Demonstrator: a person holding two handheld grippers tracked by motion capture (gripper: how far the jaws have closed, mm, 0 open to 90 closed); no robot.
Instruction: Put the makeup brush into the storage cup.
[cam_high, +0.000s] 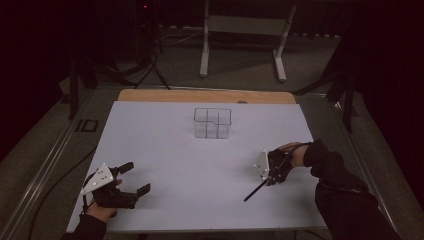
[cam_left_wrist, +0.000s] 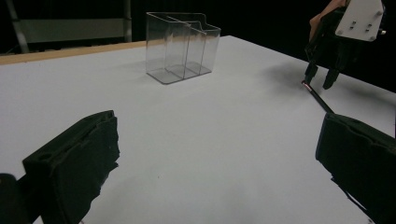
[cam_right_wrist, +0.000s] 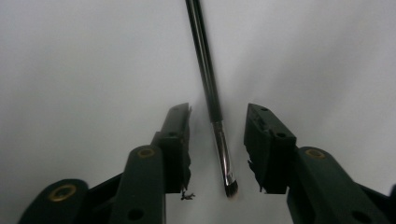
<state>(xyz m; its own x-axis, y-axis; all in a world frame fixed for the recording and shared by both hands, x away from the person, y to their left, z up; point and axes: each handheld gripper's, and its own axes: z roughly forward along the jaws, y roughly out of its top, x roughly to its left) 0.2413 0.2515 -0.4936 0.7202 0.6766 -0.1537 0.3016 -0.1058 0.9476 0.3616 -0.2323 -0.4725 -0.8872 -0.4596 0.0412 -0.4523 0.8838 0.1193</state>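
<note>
Brush, a slim dark-handled makeup brush with a metal ferrule and a pale tip, lies flat on the white table, and the right gripper stands over it pointing down, jaws parted on either side of the ferrule with a gap on each side, so neither pad presses on it. In the right gripper view the handle runs off toward 12 o'clock and the bristle tip sits at 6 o'clock, between the jaws. In the high view the right gripper sits at about 4 o'clock on the table, and the brush slants away from it toward 7 o'clock. The left gripper rests at about 8 o'clock, well apart from the brush, its jaws spread wide with only bare table between them. A clear plastic organizer with several compartments stands upright toward 12 o'clock, near the table's far edge, well apart from both grippers.
</note>
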